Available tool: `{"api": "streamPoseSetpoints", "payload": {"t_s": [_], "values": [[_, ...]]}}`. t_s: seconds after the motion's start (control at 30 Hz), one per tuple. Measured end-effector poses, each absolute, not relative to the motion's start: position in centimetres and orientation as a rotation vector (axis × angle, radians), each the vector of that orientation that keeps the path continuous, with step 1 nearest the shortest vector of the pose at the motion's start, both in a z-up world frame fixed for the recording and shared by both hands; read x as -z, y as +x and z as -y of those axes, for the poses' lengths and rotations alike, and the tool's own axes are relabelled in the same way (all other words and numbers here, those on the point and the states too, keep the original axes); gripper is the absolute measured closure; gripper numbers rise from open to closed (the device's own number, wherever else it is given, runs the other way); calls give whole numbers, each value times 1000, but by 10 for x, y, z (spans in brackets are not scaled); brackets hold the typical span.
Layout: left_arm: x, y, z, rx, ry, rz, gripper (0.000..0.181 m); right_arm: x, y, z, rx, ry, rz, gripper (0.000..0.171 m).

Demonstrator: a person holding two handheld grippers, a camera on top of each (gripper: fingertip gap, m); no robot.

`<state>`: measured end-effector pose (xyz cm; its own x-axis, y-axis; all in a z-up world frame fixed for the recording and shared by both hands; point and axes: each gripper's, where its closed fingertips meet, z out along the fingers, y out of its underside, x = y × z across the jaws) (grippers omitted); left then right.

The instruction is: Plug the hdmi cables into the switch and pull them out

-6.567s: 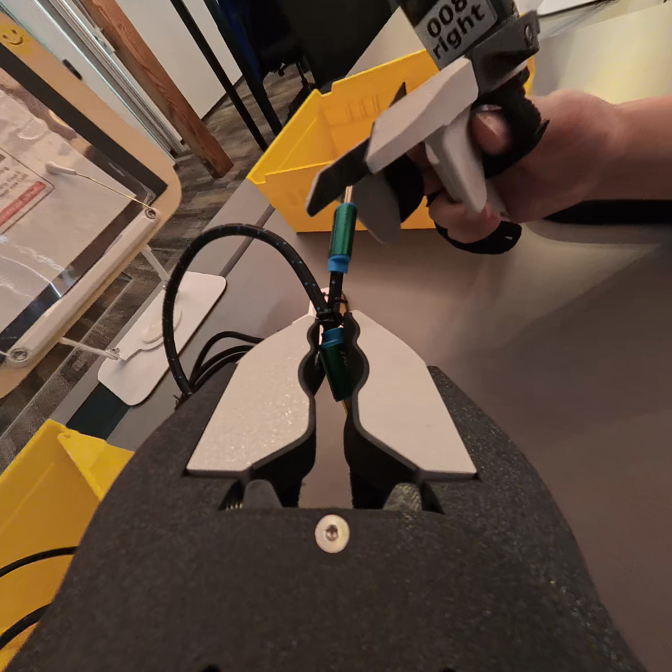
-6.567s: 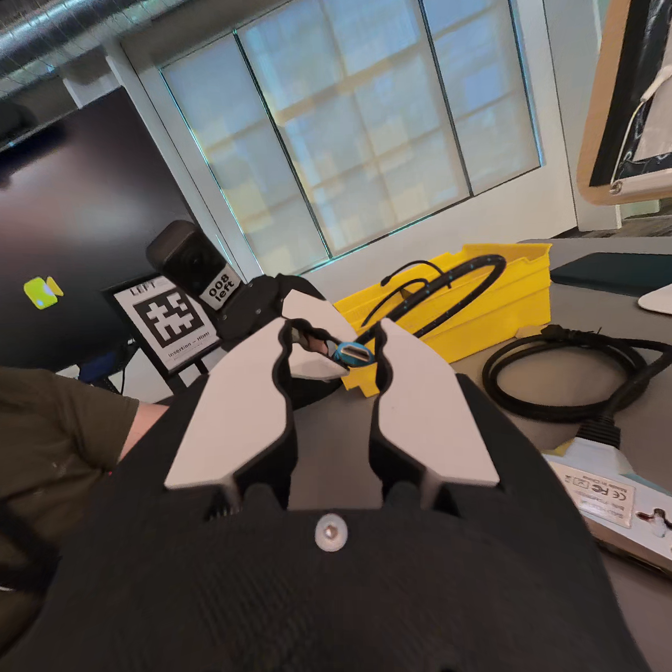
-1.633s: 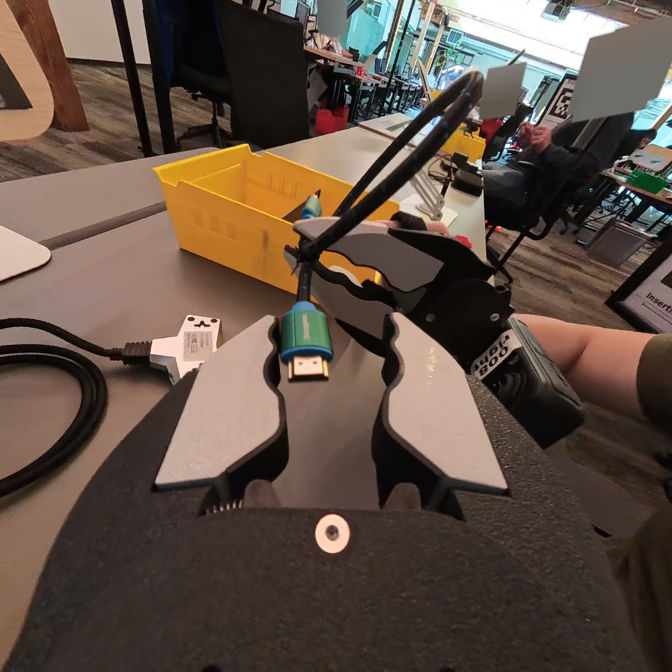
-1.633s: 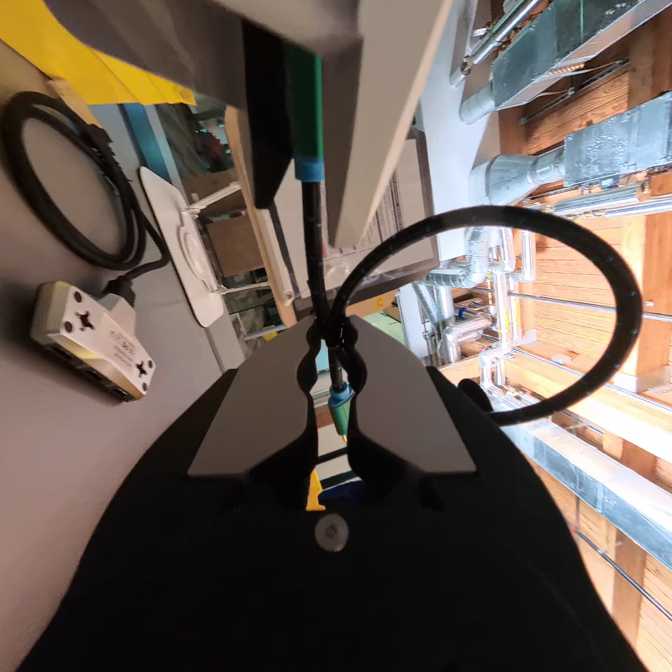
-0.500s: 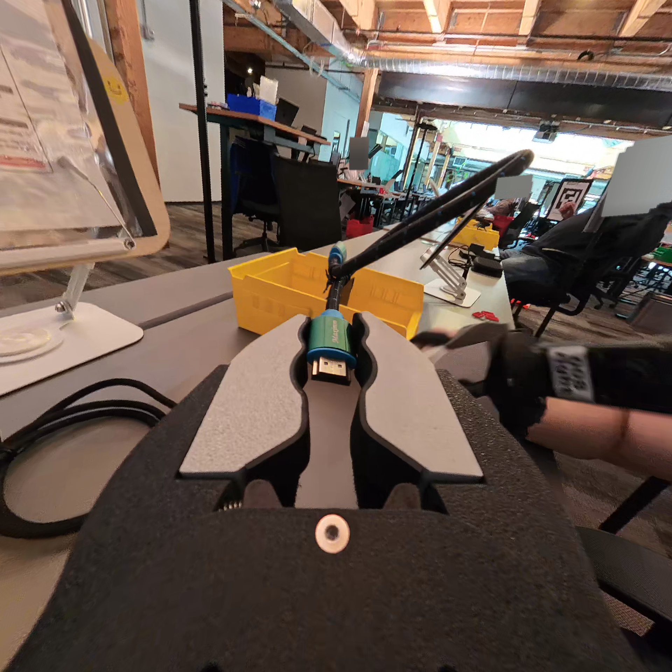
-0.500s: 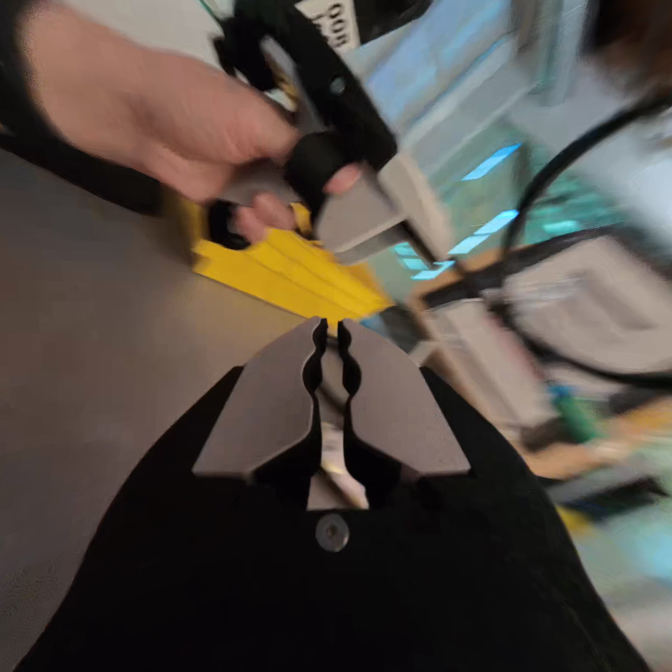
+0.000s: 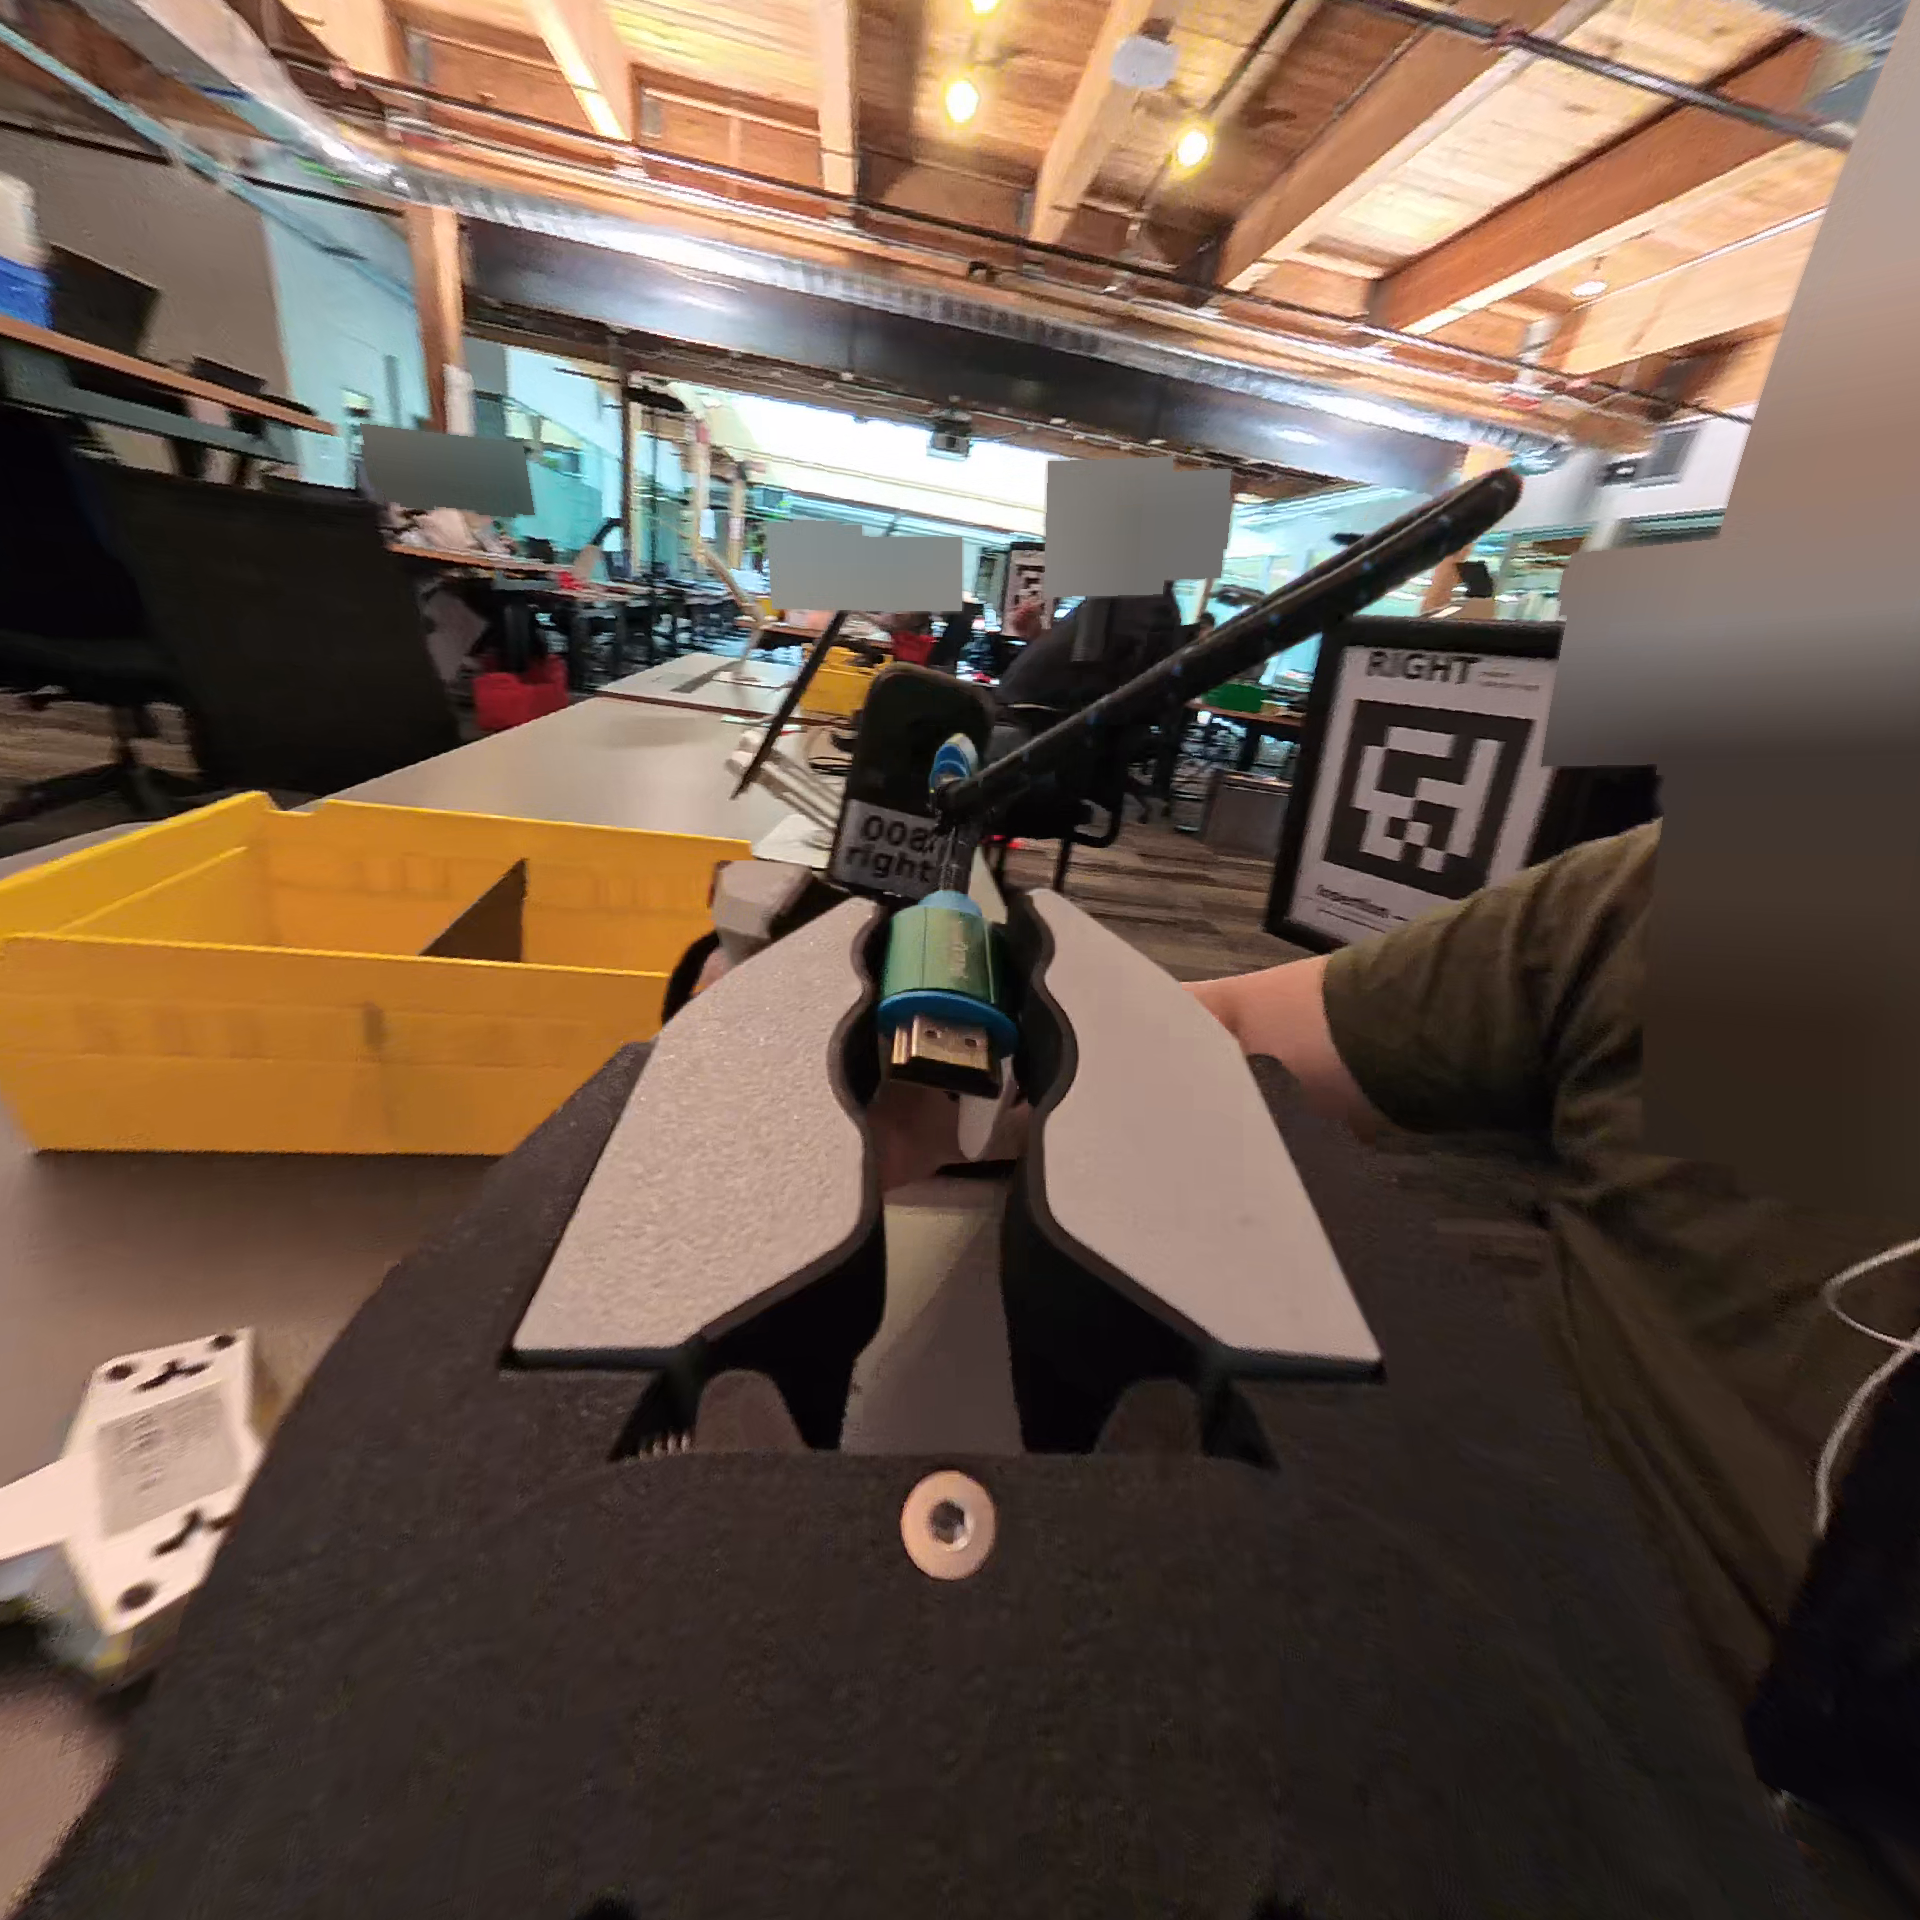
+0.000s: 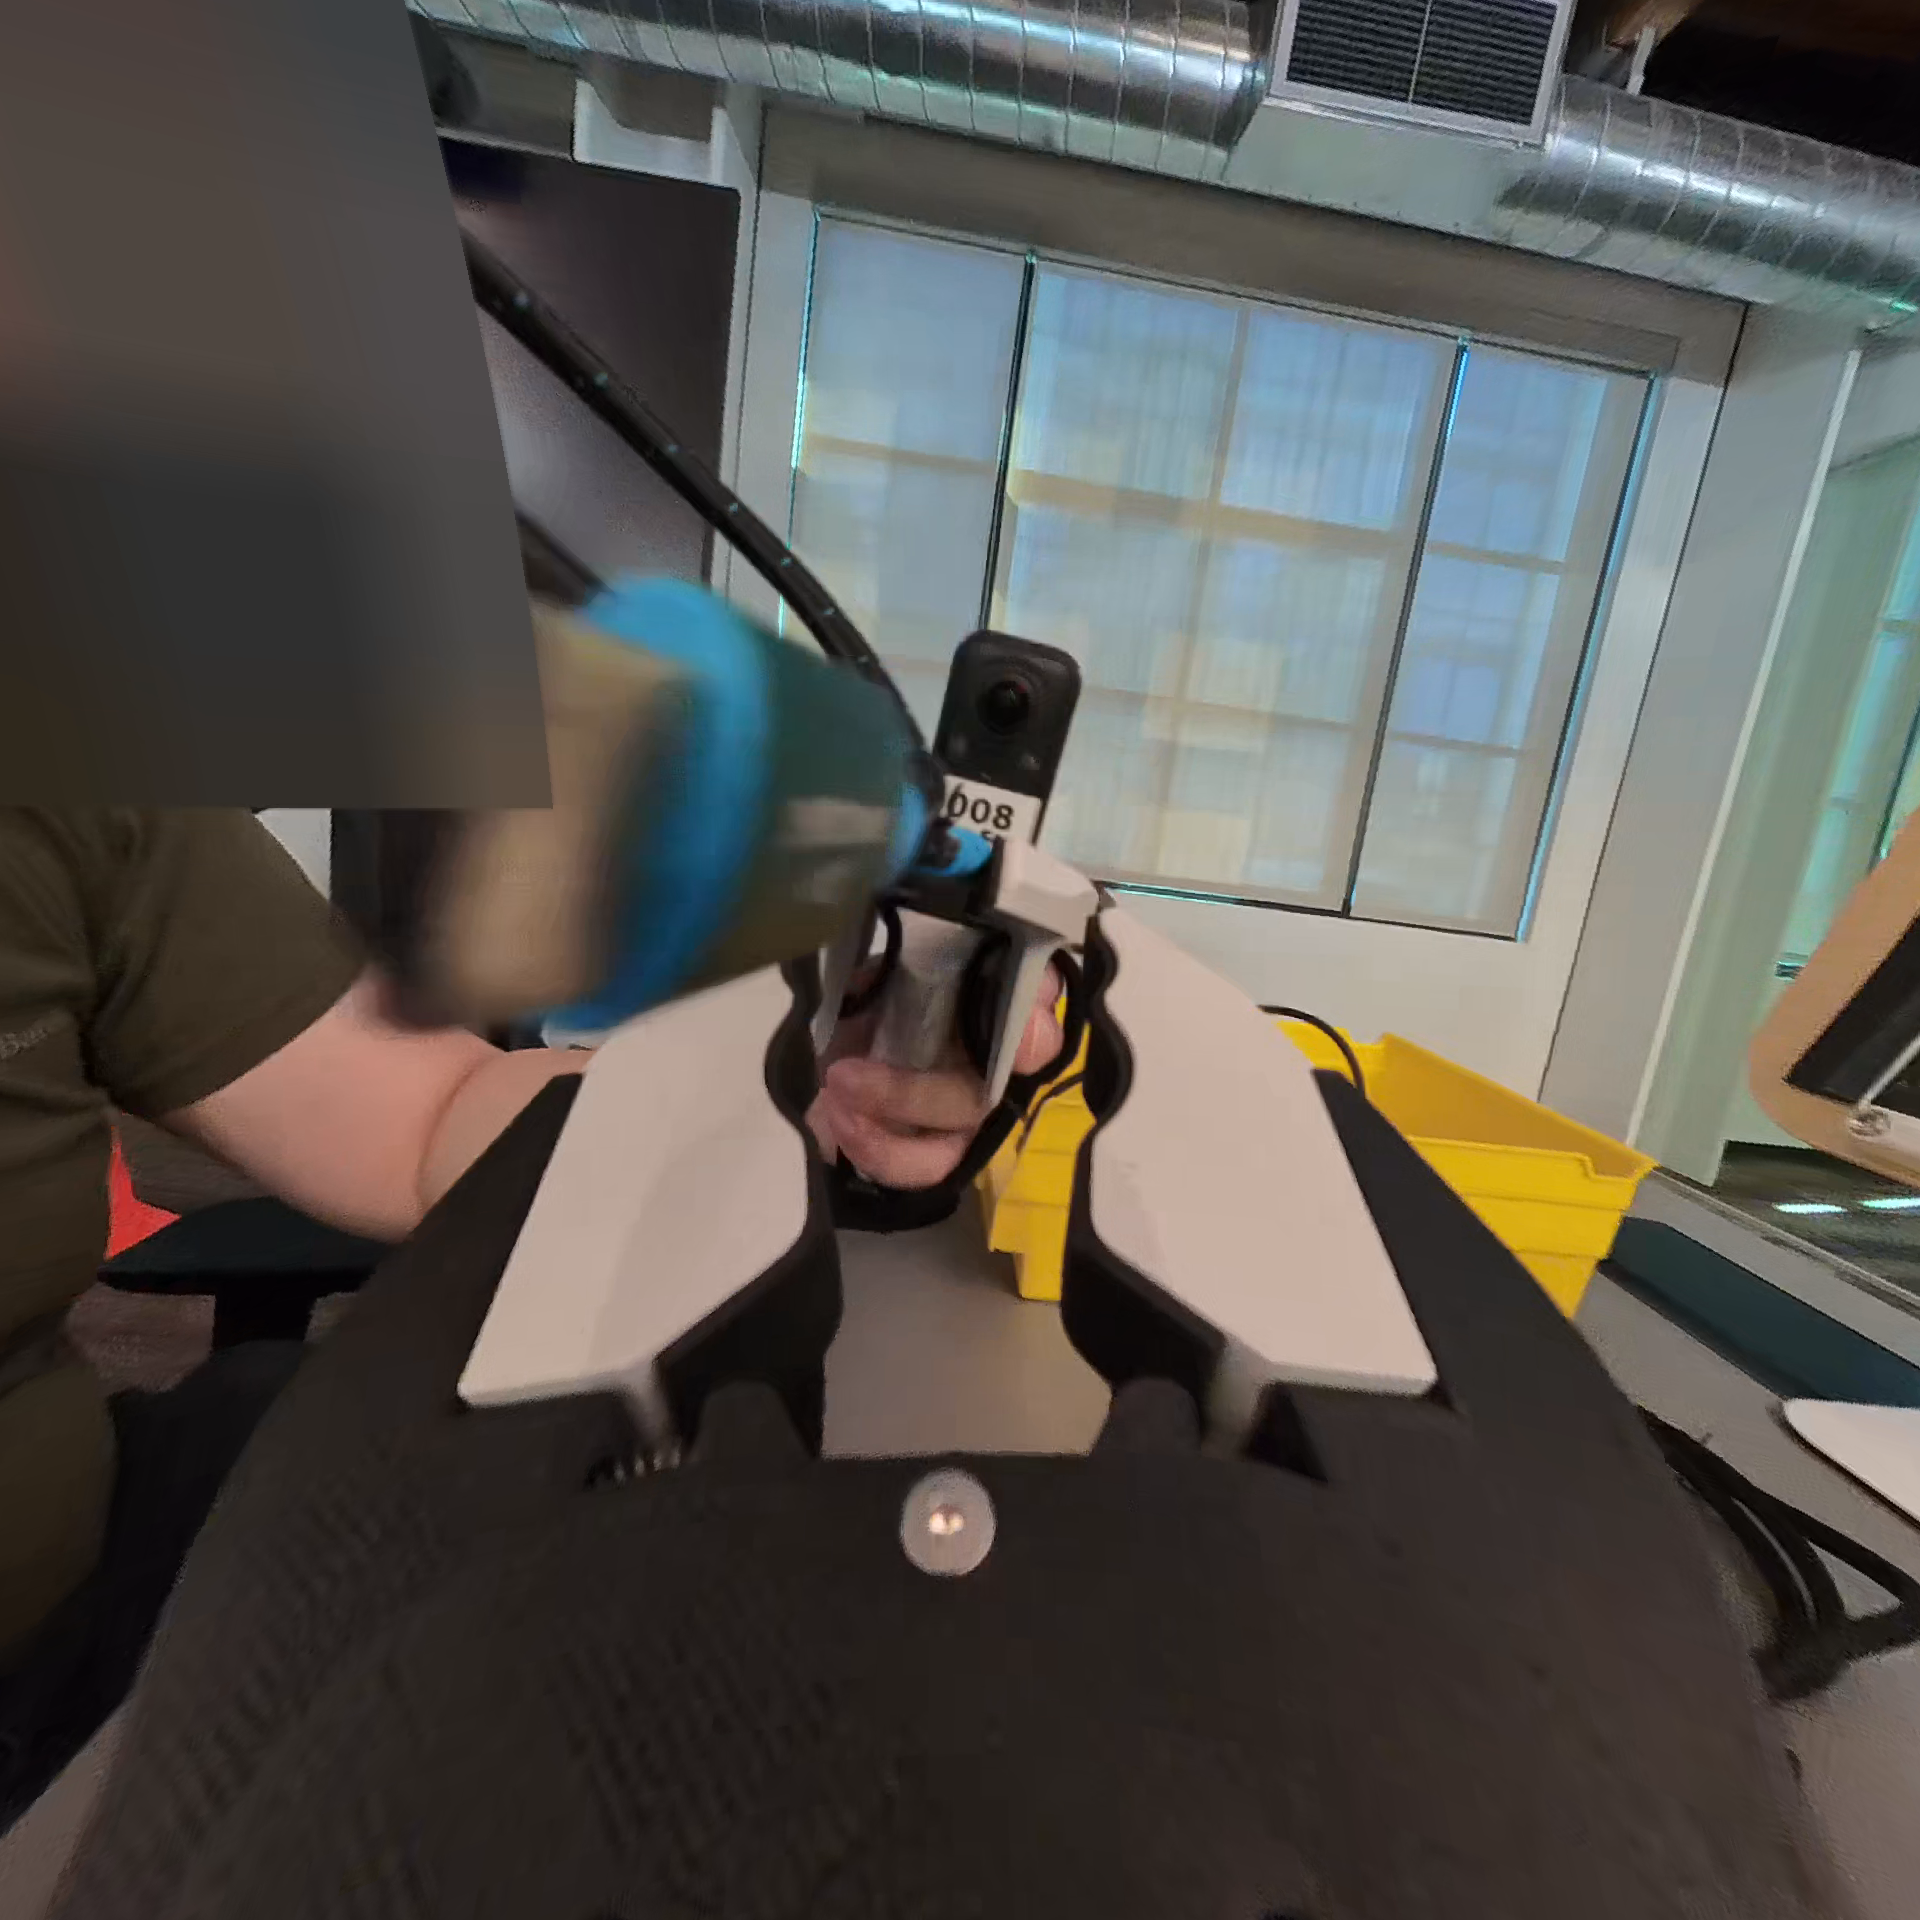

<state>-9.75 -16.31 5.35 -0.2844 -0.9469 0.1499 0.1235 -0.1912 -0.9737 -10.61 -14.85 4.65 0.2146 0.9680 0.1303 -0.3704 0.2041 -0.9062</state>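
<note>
My left gripper (image 7: 945, 920) is shut on a green HDMI plug (image 7: 940, 982) with a blue collar, its gold connector pointing back at the camera. Its black braided cable (image 7: 1247, 634) rises up to the right. The cable's second plug (image 7: 951, 764) sticks out beyond the fingertips. In the right wrist view that second plug (image 8: 675, 821) is blurred and close to the lens, left of my open, empty right gripper (image 8: 951, 951). The two grippers face each other: the left gripper (image 8: 992, 935) shows beyond the right fingers. The white switch (image 7: 135, 1455) lies on the table at lower left.
A yellow bin (image 7: 312, 997) stands on the grey table, left of the left gripper; it also shows in the right wrist view (image 8: 1455, 1164). A coiled black cable (image 8: 1766, 1558) and a white stand base (image 8: 1860, 1444) lie at lower right. A person's arm (image 7: 1455, 1018) reaches in from the right. My two grippers' fingertips are within a few centimetres of each other. Both grippers' tips are roughly 25 cm from the white switch (image 7: 135, 1455).
My right gripper has opened from shut and swung round to face the left gripper. My left gripper has turned to the right with the green plug still held.
</note>
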Motion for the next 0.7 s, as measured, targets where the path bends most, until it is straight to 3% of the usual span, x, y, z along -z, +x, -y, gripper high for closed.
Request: {"api": "streamPoseSetpoints", "payload": {"t_s": [0.13,0.57,0.7], "values": [[-45,-88,172,1573,-1088,-1267,160,-48,-108,155,-1091,-842,863,134],[-40,-94,168,1388,-1086,-1351,160,-43,-108,155,-1072,-864,907,135],[-41,-98,161,1360,-1096,-1343,160,-47,-103,158,-1120,-835,893,156]]}}
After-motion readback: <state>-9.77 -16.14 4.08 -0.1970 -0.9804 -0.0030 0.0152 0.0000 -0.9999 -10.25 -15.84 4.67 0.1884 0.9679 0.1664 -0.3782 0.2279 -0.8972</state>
